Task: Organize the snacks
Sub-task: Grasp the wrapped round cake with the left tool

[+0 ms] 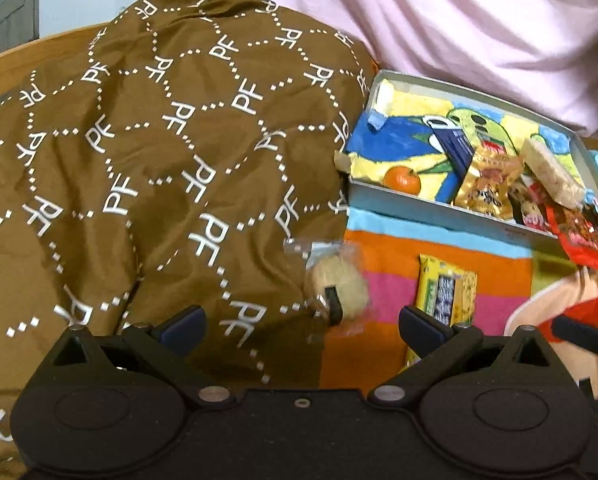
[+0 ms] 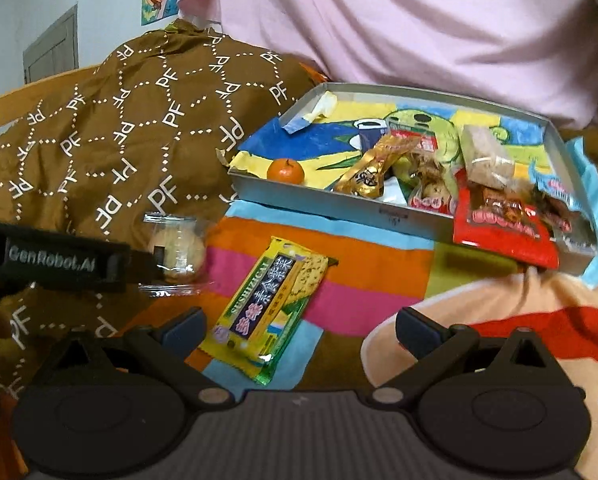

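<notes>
Site: a bed or couch surface. All places are given from the grey tray (image 2: 339, 208).

- Tray holds a heap of packets at its right end and a mandarin (image 2: 285, 170) at its front-left corner. A red packet (image 2: 503, 236) hangs over the front wall.
- Two snacks are still outside. The yellow cracker packet (image 2: 267, 312) lies flat on the striped cloth (image 2: 359, 256), near the tray's front wall. The clear-wrapped cookie (image 2: 177, 258) sits off the tray's front-left corner, at the edge of the brown patterned cover (image 2: 119, 140).
- Right gripper (image 2: 299, 320): jaws spread wide, nothing between them, poised over the near end of the cracker packet.
- Left gripper (image 1: 301, 320): jaws also spread wide in its own view, nothing between the pads. In the right wrist view a black bar marked GenRobot.AI meets the cookie wrap. Whether it presses or merely overlaps cannot be told, and the cookie is blurred in the left wrist view.

Handling, judged:
- Cracker packet is probably light and flat, with slick film over brittle contents. Best taken across the narrow width near one end with gentle closure, since a hard pinch would likely snap the crackers.
- Cookie is likely light and crumbly in a loose, slippery wrap. Gripping the crimped seam risks slipping, while a soft grip across the round body seems surer.
- The bedding underneath gives, so pressing down would probably sink the packet.
</notes>
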Demonstrator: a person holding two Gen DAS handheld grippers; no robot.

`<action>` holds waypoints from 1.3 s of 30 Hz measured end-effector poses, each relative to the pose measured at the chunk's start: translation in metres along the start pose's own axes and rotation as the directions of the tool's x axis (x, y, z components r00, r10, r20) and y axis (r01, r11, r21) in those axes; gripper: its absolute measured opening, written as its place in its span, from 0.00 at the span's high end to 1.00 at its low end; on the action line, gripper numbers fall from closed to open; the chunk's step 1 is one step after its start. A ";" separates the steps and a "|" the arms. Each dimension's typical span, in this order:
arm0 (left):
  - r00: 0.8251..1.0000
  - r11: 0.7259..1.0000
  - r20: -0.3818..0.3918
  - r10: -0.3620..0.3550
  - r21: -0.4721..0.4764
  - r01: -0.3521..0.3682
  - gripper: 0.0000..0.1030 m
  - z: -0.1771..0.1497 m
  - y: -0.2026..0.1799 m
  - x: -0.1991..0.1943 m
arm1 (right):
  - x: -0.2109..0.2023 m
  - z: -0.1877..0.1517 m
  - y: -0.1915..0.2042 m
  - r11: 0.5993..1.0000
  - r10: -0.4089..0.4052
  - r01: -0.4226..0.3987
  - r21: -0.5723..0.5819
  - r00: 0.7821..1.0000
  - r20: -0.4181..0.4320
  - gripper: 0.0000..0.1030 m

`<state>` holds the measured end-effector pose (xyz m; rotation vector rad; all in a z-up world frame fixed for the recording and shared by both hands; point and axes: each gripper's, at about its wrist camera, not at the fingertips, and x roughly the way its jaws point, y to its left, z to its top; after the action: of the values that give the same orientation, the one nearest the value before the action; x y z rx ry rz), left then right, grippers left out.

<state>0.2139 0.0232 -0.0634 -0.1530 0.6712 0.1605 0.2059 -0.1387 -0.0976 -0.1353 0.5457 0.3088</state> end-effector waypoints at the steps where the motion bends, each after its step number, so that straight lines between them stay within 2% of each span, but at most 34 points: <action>1: 1.000 1.000 -0.002 -0.001 -0.002 0.001 0.01 0.001 -0.002 0.003 | 0.003 0.000 0.000 1.000 0.005 -0.005 0.000 1.000 -0.011 0.00; 9: 1.000 1.000 -0.022 0.007 -0.004 -0.007 0.01 0.010 -0.017 0.027 | 0.016 -0.005 0.000 1.000 0.023 -0.022 0.018 0.999 -0.049 0.00; 16: 0.998 0.997 -0.044 0.037 0.067 -0.034 0.01 0.009 -0.033 0.046 | 0.022 -0.004 -0.007 0.999 0.032 -0.029 0.039 0.998 -0.057 0.00; 20: 0.998 0.997 -0.056 0.040 0.073 -0.036 0.01 0.010 -0.034 0.052 | 0.024 -0.004 -0.010 0.998 0.037 -0.034 0.057 0.997 -0.067 0.00; 27: 0.998 0.998 -0.054 0.037 0.053 -0.034 0.06 0.011 -0.032 0.056 | 0.027 -0.004 -0.013 0.997 0.038 -0.033 0.072 0.996 -0.075 0.00; 32: 0.996 0.996 -0.059 0.065 0.063 -0.061 0.10 0.011 -0.033 0.058 | 0.027 -0.004 -0.012 0.997 0.043 -0.037 0.074 0.996 -0.077 0.00; 39: 0.994 0.991 -0.049 0.099 0.093 -0.094 0.21 0.009 -0.032 0.058 | 0.027 -0.004 -0.012 0.997 0.043 -0.038 0.072 0.996 -0.073 0.00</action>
<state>0.2702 -0.0003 -0.0897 -0.0373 0.7386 0.2194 0.2299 -0.1439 -0.1147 -0.0680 0.6330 0.3247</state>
